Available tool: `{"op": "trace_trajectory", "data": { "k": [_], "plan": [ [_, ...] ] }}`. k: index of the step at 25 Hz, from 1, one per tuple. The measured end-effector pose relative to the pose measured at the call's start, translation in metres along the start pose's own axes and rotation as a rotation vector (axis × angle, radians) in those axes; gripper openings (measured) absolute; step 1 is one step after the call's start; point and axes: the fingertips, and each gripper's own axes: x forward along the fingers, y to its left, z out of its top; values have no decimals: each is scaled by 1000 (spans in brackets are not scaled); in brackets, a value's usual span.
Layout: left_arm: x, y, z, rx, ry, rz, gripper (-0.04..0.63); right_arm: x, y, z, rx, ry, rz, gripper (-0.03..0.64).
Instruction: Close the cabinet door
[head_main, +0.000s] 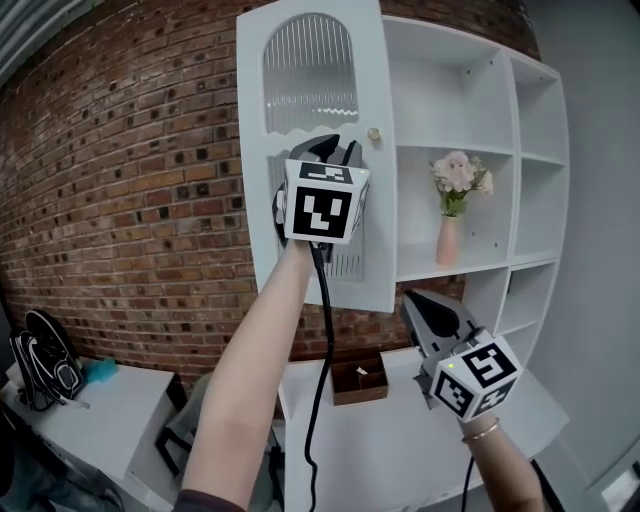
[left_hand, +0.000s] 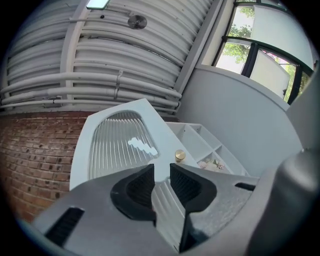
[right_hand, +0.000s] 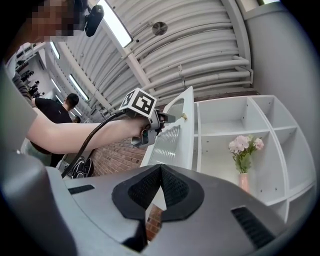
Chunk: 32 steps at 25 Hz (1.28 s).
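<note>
The white cabinet door (head_main: 310, 60) with a ribbed glass arch stands swung out from the white shelf cabinet (head_main: 455, 90). A small brass knob (head_main: 374, 133) sits near the door's right edge. My left gripper (head_main: 335, 150) is raised against the door's front face, left of the knob. In the left gripper view its jaws (left_hand: 161, 172) stand open with nothing between them, pointing at the door (left_hand: 120, 145) and knob (left_hand: 179, 156). My right gripper (head_main: 412, 298) hangs low at the right, below the door, jaws (right_hand: 161, 172) shut and empty.
A pink vase of flowers (head_main: 449, 240) stands on a cabinet shelf. Below, a white table (head_main: 400, 440) carries a small brown box (head_main: 358, 380). A brick wall (head_main: 130, 200) lies left, with a backpack (head_main: 45, 370) on a low stand. People stand far off in the right gripper view.
</note>
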Motion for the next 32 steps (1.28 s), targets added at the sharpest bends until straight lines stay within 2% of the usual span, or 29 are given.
{"op": "trace_trajectory", "data": {
  "k": [3, 6, 8, 13, 18, 32],
  "plan": [
    [19, -6, -14, 5, 14, 9, 100, 2, -10, -10, 9, 9, -8, 2],
    [30, -13, -16, 16, -23, 17, 67, 1, -20, -20, 18, 22, -19, 2],
    [37, -15, -18, 20, -18, 26, 57, 2, -25, -26, 22, 30, -22, 0],
    [52, -14, -27, -32, 14, 30, 55, 5, -38, -37, 36, 41, -33, 0],
    [64, -13, -33, -29, 23, 58, 55, 13, -50, -44, 37, 49, -39, 0],
    [86, -7, -49, -42, 40, 79, 55, 82, -46, -52, 9, 56, 16, 2]
  ]
}}
